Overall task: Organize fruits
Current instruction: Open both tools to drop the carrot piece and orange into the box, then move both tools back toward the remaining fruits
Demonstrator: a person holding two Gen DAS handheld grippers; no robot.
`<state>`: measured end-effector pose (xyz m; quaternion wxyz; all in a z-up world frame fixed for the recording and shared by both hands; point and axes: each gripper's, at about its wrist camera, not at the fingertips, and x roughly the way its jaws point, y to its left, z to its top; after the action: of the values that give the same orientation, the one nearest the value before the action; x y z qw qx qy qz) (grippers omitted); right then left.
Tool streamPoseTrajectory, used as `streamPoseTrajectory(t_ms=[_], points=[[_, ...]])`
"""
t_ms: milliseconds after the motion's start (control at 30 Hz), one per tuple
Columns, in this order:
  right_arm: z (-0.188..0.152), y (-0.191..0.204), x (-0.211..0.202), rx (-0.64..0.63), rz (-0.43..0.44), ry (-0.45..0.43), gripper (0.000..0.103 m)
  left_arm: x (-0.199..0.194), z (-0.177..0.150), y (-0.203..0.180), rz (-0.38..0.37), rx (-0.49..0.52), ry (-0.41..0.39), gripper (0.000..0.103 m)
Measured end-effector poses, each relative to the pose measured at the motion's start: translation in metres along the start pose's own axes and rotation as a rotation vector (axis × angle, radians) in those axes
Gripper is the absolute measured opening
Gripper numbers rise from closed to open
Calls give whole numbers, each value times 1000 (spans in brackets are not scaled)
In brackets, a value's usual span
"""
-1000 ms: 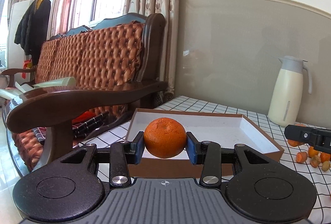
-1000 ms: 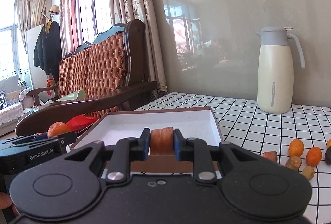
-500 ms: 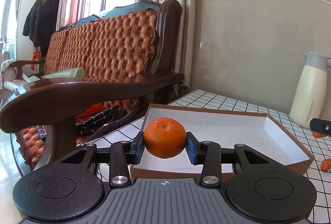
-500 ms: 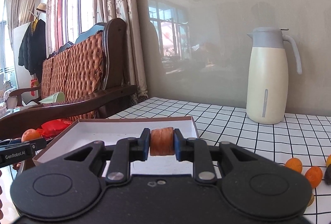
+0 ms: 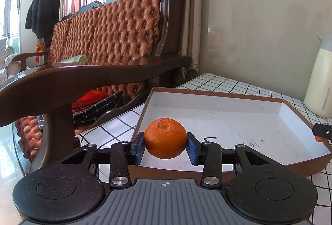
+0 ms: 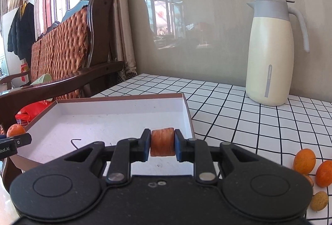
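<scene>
Left gripper (image 5: 165,147): black plastic arms, blue pads pressed on both sides of the orange, held over the box's near left corner.
Orange (image 5: 165,137): round, dimpled matte peel, small stem dent on top.
Right gripper (image 6: 162,145): jaws narrow, blue pads clamped on the ridged fruit piece, held over the box's near right part.
Ridged fruit piece (image 6: 162,142): short, squarish orange-brown chunk with fine lengthwise ridges; what fruit it is cannot be told.
Box (image 5: 217,98): shallow cardboard tray, brown outside, white inside, low straight walls, faint scribbles and a dark curl on its floor; no fruit lies in it.
Table (image 6: 238,113): white cover with a black grid of squares.
Loose fruits (image 6: 304,161): smooth oval orange ones and a smaller yellowish one, on the table right of the box, well apart from it.
Jug (image 6: 271,52): cream body, grey lid and handle, smooth, upright near the wall.
Sofa (image 5: 116,29): tufted orange-brown leather, dark glossy curved wood frame, beside the table.
</scene>
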<state>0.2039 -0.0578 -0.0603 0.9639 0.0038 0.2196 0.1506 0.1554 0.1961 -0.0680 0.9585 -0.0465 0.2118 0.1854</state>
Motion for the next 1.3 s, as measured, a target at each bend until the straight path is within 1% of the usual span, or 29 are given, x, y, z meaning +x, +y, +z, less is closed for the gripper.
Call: streamPoseTrajectory(t_ms=[67, 100, 133, 167, 200, 233, 267, 300, 333, 367, 400, 467, 500, 633, 800, 933, 1100, 1300], points=[[0, 0, 2, -5, -2, 10, 16, 2, 0, 0, 7, -4, 15, 42], [1, 1, 3, -7, -5, 12, 23, 5, 0, 0, 4, -8, 27, 42], [1, 1, 2, -6, -18, 7, 35, 5, 0, 0, 8, -17, 30, 42], [2, 1, 0, -3, -28, -9, 43, 5, -1, 0, 11, -19, 30, 42], [3, 1, -2, 3, -28, -26, 58, 3, 0, -1, 10, -17, 26, 44], [5, 0, -6, 13, -36, -56, 66, 1, 1, -1, 13, -21, 17, 49], [6, -1, -11, 21, -45, -85, 67, -3, 3, 1, 10, -34, -3, 69], [8, -2, -16, 32, -46, -112, 72, -7, 5, 2, 14, -50, -26, 92], [10, -4, -22, 47, -42, -136, 83, -12, 6, 2, 51, -60, -57, 102], [12, -6, -27, 62, -39, -159, 90, -20, 7, 1, 98, -60, -113, 103], [13, -7, -32, 72, -38, -182, 97, -27, 9, 0, 122, -45, -164, 103], [15, -6, -41, 67, -36, -210, 97, -34, 12, 0, 123, -33, -194, 103], [15, -6, -43, 59, -31, -209, 97, -36, 13, 1, 125, -33, -198, 103], [14, -3, -48, 53, -6, -183, 97, -41, 14, 1, 112, -30, -185, 103], [11, -1, -62, 56, 5, -165, 97, -52, 11, -7, 96, 14, -156, 103], [10, -3, -79, 50, 2, -160, 97, -71, 10, -14, 81, 36, -162, 103], [5, -11, -107, 66, -17, -174, 97, -100, 3, -25, 14, 71, -158, 103], [-17, -25, -143, 83, -56, -154, 97, -129, -11, -43, -97, 107, -137, 103]])
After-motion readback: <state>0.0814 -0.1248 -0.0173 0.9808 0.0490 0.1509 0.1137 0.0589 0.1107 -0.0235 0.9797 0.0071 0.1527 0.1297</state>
